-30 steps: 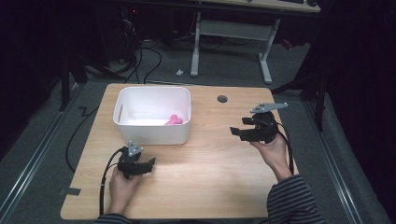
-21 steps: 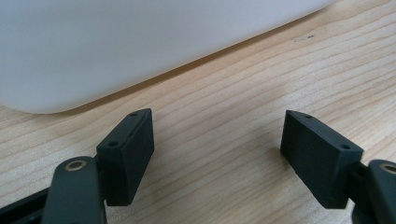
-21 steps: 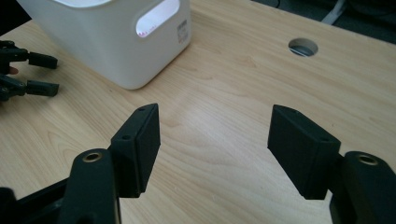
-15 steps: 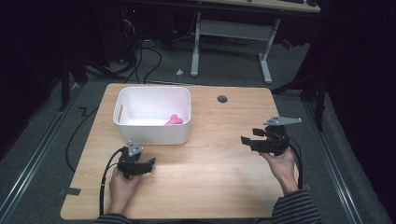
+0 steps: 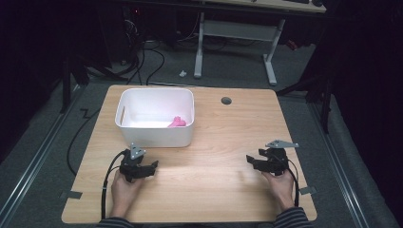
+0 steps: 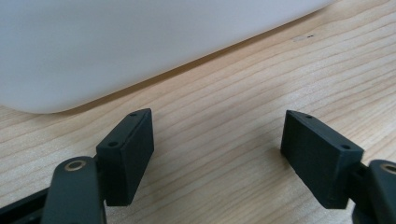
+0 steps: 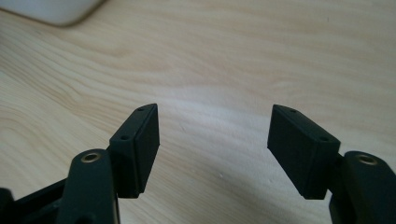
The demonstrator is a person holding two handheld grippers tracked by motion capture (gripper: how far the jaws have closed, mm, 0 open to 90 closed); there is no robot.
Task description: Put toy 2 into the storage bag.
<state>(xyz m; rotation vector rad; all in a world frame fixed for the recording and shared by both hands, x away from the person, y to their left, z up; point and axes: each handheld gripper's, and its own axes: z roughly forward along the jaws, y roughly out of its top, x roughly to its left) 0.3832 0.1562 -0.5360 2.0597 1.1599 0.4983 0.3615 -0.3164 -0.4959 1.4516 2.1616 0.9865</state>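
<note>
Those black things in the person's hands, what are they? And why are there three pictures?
They are grippers, hand tools with two black jaws that pinch like tongs. The person holds a left gripper and a right gripper low over a wooden table. One picture comes from a camera high above the table. The other two come from little cameras riding on each gripper, looking along its jaws. That is why you see the left gripper and the right gripper up close. Both are open and hold nothing. On the table stands a white tub with something small and pink inside.
</note>
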